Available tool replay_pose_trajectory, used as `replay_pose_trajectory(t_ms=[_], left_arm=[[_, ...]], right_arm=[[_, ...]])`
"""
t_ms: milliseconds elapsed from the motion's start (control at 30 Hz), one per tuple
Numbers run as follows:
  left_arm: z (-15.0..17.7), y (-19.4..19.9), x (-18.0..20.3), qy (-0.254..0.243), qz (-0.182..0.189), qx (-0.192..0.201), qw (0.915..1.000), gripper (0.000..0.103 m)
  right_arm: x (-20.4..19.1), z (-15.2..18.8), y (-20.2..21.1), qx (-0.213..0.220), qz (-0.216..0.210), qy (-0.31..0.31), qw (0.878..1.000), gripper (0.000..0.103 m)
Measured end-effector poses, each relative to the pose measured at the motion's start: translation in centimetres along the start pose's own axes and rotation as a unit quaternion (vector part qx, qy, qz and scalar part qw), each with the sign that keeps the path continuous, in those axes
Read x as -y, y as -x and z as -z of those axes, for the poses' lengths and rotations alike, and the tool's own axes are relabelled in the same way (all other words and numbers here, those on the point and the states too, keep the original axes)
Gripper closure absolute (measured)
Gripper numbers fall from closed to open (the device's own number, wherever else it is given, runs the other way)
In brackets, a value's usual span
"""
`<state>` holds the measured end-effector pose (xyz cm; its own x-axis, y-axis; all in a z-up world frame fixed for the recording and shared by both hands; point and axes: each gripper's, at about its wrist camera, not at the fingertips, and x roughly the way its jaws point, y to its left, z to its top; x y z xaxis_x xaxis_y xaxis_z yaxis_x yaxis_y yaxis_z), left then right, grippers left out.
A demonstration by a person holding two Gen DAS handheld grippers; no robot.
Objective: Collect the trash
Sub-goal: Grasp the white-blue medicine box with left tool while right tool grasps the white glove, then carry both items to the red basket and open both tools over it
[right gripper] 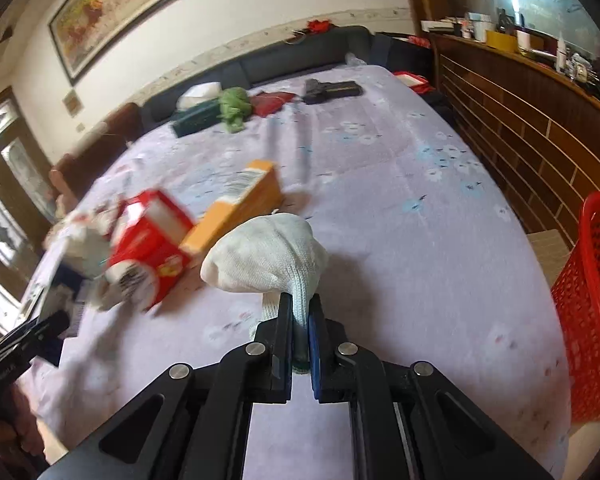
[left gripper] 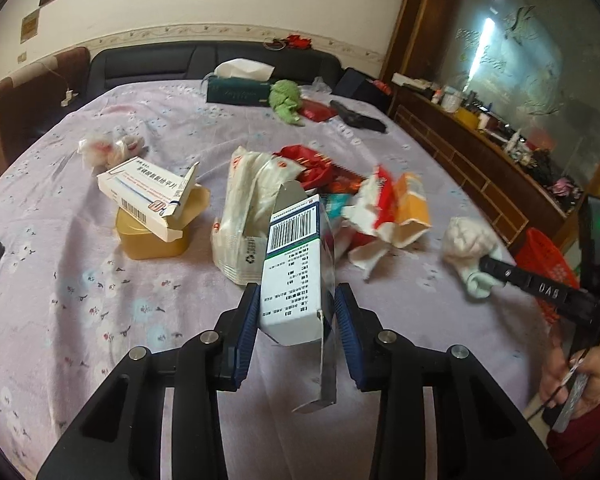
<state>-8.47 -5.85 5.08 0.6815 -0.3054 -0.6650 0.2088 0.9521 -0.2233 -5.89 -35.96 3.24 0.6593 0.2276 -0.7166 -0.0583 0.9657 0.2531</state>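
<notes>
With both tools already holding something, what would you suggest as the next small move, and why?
Probably swing the right tool toward the red basket and release there. It is shut on the white knitted glove, and the basket sits just beyond the table edge on that side, nearer than anything else. The left tool, shut on the white medicine box, could follow.

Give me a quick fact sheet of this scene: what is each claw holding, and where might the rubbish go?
left gripper: shut on white box
right gripper: shut on white glove
surface: table, purple flowered cloth
loose litter: red carton, orange box, white bag
likely bin: red basket, at the table's edge
</notes>
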Motion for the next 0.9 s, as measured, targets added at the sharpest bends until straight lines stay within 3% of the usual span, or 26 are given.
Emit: replay_pose_trajectory(t_ms=[300,500,700,900], left_arm=[[-0.1,1.5,2.3,-0.02,0.029,0.013,0.9993,0.067],[-1.2,1.3,6.7,-0.063,0.066,0.011,0.9958,0.067],[-2.5,0.4,14.0,-0.12,0.126,0.01,0.9847,0.067],[-3.8,-1.6,23.5,-0.161,0.214,-0.013,0.9635,0.067]], right_arm=[[-2.0,2.2,3.4,0.018,-0.038,-0.003,0.999,0.096],[-0.7,2.3,6.0,0.044,-0.044,-0.031,0.998,0.096],[4.3,2.3,11.6,0.107,-0.011,-0.088,0.99,0.096],[11.7,2.9,15.9,0.141,0.049,-0.161,0.976,0.096]])
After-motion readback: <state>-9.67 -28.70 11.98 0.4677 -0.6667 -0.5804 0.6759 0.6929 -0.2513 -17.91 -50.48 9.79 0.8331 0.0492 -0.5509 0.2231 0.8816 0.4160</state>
